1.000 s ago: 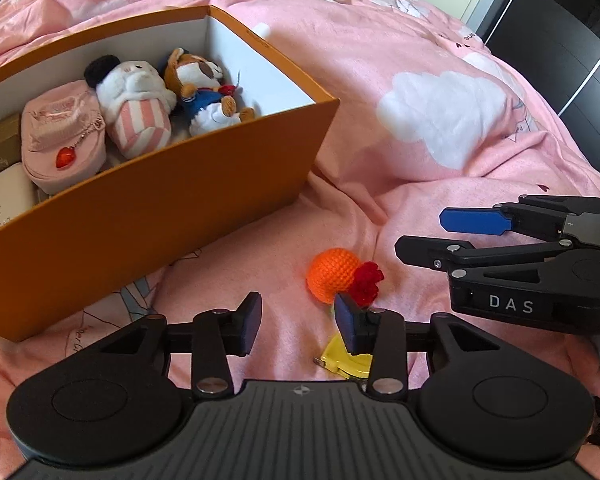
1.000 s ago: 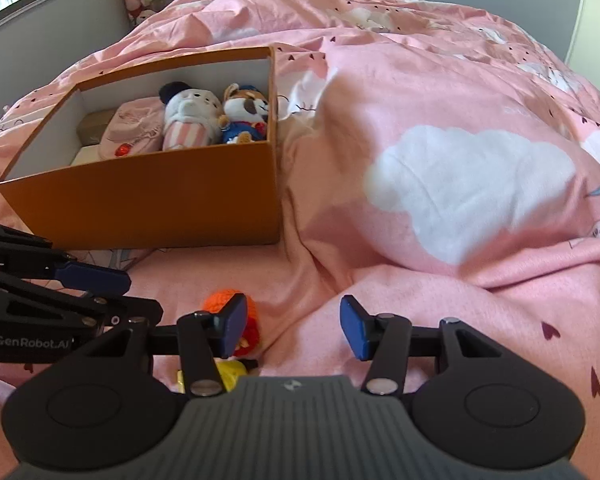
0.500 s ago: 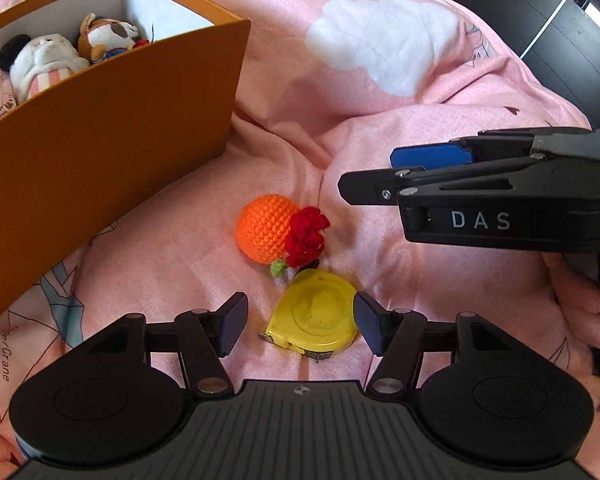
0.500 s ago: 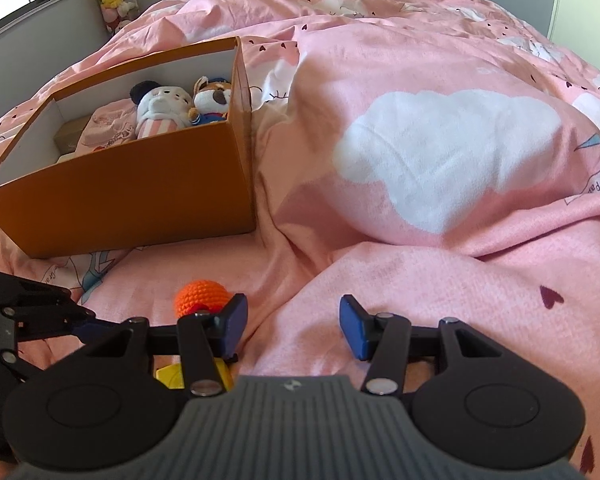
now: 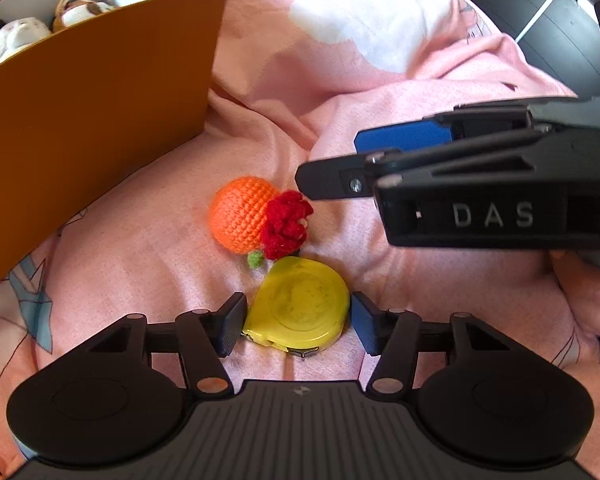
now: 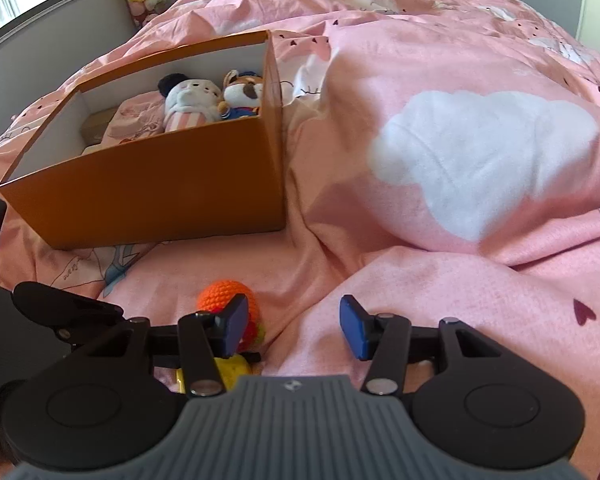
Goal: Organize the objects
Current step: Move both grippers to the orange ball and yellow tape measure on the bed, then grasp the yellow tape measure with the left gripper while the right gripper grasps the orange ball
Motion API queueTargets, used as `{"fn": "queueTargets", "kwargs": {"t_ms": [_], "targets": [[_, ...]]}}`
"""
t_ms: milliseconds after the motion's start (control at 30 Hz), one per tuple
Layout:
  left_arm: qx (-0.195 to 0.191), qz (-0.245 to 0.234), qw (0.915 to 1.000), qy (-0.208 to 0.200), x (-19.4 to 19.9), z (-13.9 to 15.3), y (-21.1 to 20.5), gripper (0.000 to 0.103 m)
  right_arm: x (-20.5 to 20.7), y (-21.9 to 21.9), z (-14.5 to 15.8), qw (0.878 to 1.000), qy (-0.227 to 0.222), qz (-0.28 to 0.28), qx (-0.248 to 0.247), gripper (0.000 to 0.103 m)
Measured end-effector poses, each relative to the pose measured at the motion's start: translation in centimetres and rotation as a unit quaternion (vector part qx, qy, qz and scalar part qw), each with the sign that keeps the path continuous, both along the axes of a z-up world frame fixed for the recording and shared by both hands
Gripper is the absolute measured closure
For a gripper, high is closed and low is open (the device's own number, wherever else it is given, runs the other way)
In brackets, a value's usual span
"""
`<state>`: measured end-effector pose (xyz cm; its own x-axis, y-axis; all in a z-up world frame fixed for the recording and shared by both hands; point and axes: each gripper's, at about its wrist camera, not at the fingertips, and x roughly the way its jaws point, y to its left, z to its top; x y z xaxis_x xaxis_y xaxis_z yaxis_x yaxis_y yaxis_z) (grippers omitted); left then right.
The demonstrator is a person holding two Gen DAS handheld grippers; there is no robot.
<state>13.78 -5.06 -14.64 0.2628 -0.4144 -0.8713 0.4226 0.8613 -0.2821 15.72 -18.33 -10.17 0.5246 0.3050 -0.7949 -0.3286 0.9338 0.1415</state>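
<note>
Jaws of the left gripper (image 5: pixel 298 326) stand open w/ the yellow tape measure (image 5: pixel 300 308) lying flat between them, pads just beside its rim on both sides but not pressing; they've just been closing a bit after opening wide. Tape measure sits on the pink duvet (image 5: pixel 260 92) right next to the orange crochet ball (image 5: pixel 242 214), on the side away from the orange box (image 5: pixel 92 92), roughly round so no real long axis, and left is clearly the nearer hand. Right gripper (image 6: pixel 292 326) hangs half open & empty, beside the ball w/ nothing between its pads.
</note>
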Motion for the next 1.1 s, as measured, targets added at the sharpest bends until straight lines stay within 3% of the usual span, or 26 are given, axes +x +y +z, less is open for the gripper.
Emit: {"fn": "queueTargets", "kwargs": {"t_ms": [333,600,700,867,1100], "targets": [[0.021,0.076,0.9969,-0.006,-0.5,1.4,3.2,0.039,0.2,2.9,-0.2,0.997,0.010,0.075,0.006,0.050],[0.029,0.137,0.9902,-0.008,-0.2,2.0,5.8,0.039,1.4,4.5,-1.7,0.996,0.033,0.086,-0.006,0.051],[0.032,0.147,0.9885,-0.012,-0.2,2.1,6.2,0.039,1.7,4.9,-2.3,0.995,0.044,0.088,-0.010,0.061],[0.026,0.158,0.9867,-0.025,-0.5,2.8,6.8,0.039,1.7,4.9,-2.4,0.995,0.046,0.085,-0.010,0.061],[-0.002,0.173,0.9835,-0.054,-1.1,5.1,7.8,0.041,0.9,4.1,0.3,0.998,0.002,0.067,-0.004,0.062]]}}
